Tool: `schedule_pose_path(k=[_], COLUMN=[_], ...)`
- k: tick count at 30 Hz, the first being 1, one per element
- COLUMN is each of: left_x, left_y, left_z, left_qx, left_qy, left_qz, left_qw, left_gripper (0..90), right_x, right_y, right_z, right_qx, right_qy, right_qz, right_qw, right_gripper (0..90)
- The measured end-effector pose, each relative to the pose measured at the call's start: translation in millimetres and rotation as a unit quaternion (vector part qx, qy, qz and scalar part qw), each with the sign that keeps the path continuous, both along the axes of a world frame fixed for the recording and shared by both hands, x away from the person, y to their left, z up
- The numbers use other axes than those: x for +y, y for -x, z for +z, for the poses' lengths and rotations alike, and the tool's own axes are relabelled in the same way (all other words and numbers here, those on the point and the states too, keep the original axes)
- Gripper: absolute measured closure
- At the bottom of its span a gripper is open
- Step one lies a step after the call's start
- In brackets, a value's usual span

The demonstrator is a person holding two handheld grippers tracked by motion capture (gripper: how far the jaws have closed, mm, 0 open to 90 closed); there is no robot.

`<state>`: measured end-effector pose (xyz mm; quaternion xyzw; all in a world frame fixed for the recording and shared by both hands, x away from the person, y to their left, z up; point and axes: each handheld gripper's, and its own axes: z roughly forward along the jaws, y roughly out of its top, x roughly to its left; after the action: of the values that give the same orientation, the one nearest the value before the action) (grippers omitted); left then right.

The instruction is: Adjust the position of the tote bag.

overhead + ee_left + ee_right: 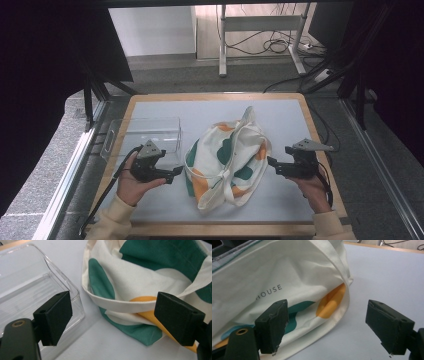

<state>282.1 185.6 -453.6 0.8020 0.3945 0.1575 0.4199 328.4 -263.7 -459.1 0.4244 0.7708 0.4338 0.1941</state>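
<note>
A cream cloth bag (227, 160) with green and orange blobs lies crumpled in the middle of the pale table mat (280, 120). My left gripper (176, 175) is held just left of the bag, pointing at it, open and holding nothing. In the left gripper view the bag's rim and strap (130, 305) lie just beyond the open jaws. My right gripper (270, 163) sits just right of the bag, open and apart from it. The right gripper view looks at the bag's side (287, 280) with printed letters, close beyond the jaws.
A clear plastic box (145, 136) stands behind my left gripper, and its corner (72, 290) lies close to the bag. The mat lies on a wooden board (320, 145). Bare mat lies right of the bag and along the front edge.
</note>
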Motion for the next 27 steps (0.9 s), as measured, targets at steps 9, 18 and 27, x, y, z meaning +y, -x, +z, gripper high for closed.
schedule_pose_path(k=[9,18,27], left_x=[-2.3,-7.3,-31.1], left_y=[2.6,12.7,25.2], left_z=[-0.5,2.3,16.3], left_qx=[0.002,0.0,-0.012], left_qy=[0.001,-0.007,-0.015], left_qz=[-0.004,-0.011,-0.047], left_qw=[1.0,0.9999,0.9987], left_gripper=[17.5,22.4,24.1], right_x=[4.3,3.2,0.4], right_y=[-9.5,-12.9,-9.9], right_z=[-6.5,-7.6,-4.2], right_qx=[-0.005,0.0,-0.006], right_qy=[0.01,0.025,0.018], right_qz=[0.004,-0.011,-0.015], right_qw=[0.9999,0.9996,0.9997], right_gripper=[19.6,20.8,21.0])
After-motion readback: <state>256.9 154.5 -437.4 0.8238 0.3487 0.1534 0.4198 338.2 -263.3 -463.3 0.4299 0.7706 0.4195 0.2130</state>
